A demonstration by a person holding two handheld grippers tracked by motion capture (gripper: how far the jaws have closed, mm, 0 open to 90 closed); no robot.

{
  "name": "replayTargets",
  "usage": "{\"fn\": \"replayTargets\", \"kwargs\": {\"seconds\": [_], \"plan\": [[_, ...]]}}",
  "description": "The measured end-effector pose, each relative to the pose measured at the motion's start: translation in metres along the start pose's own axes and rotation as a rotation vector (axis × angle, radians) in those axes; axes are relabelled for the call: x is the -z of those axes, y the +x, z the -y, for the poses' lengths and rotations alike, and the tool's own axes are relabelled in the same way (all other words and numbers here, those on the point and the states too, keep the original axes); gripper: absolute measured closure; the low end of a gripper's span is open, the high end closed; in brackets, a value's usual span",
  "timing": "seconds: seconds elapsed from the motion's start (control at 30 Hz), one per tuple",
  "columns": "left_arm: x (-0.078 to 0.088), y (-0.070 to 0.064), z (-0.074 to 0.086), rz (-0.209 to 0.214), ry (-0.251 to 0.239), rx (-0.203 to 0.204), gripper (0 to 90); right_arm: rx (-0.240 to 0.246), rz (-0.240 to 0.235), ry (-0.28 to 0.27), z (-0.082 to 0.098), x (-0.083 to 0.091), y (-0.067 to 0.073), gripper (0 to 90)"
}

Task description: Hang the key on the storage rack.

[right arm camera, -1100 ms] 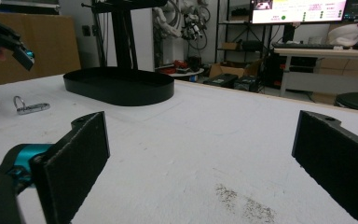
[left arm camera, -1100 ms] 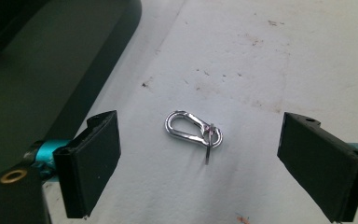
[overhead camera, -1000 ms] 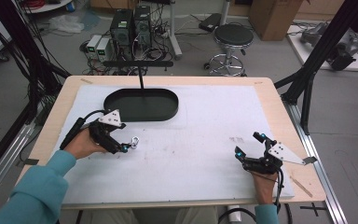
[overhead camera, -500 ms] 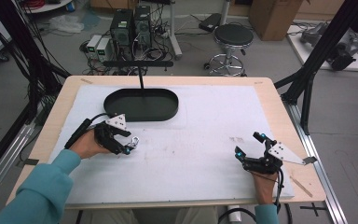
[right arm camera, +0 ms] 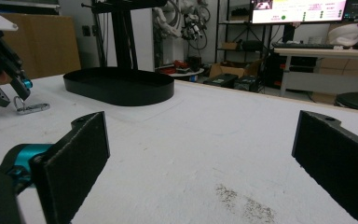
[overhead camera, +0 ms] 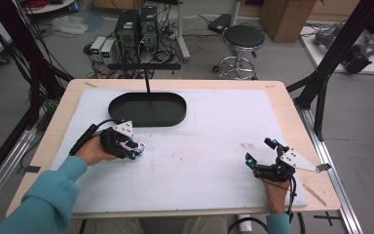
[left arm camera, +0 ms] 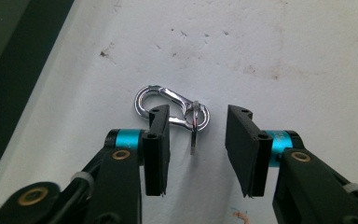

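A silver carabiner clip (left arm camera: 168, 100) with a small ring (left arm camera: 194, 122) on it lies on the white table cover, in front of the black oval tray (overhead camera: 147, 119). My left gripper (left arm camera: 198, 116) points down over it. Its jaws have just been closing, and the ring stands upright between the pads (left arm camera: 156, 140) with a gap on each side. In the high view the left gripper (overhead camera: 135, 150) sits over the clip (overhead camera: 140, 146). My right gripper (overhead camera: 259, 150) rests open near the table's right front, with nothing between its jaws (right arm camera: 200, 140).
The black tray (right arm camera: 121, 93) has a post rising behind it. A faint dark smudge (overhead camera: 247, 145) marks the cover near the right gripper. The white cover (overhead camera: 214, 126) stretches between the two hands. Beyond the table's far edge stand a stool (overhead camera: 244, 36) and computer boxes (overhead camera: 136, 27).
My left hand has shifted slightly right over the clip, and its jaws have narrowed around the ring. The right hand has kept still.
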State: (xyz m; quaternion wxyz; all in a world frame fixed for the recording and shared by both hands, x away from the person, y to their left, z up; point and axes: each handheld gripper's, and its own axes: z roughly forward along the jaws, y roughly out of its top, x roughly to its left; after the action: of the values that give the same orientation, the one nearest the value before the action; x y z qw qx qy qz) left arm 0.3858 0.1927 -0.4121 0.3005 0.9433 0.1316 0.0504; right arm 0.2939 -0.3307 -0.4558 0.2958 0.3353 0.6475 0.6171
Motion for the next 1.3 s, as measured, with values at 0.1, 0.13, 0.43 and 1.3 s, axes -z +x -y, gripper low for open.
{"fn": "replayTargets", "kwargs": {"seconds": [0.1,0.13,0.43,1.3], "plan": [[-0.0003,0.0003,0.0000,0.004,0.008,-0.011,67.4,-0.002,0.002,0.000,0.0000,0.0001,0.0000,3.3],[-0.0006,0.0004,0.0001,0.002,0.007,-0.012,69.0,-0.002,0.002,0.002,0.0000,0.0001,0.0001,3.3],[-0.0015,0.0014,0.0004,0.008,0.008,-0.011,75.8,0.001,0.002,-0.003,0.0000,-0.0001,-0.0007,3.3],[-0.0010,0.0001,-0.0007,0.003,0.018,0.015,88.4,-0.001,0.002,0.002,-0.0001,0.0000,-0.0004,3.3]]}}
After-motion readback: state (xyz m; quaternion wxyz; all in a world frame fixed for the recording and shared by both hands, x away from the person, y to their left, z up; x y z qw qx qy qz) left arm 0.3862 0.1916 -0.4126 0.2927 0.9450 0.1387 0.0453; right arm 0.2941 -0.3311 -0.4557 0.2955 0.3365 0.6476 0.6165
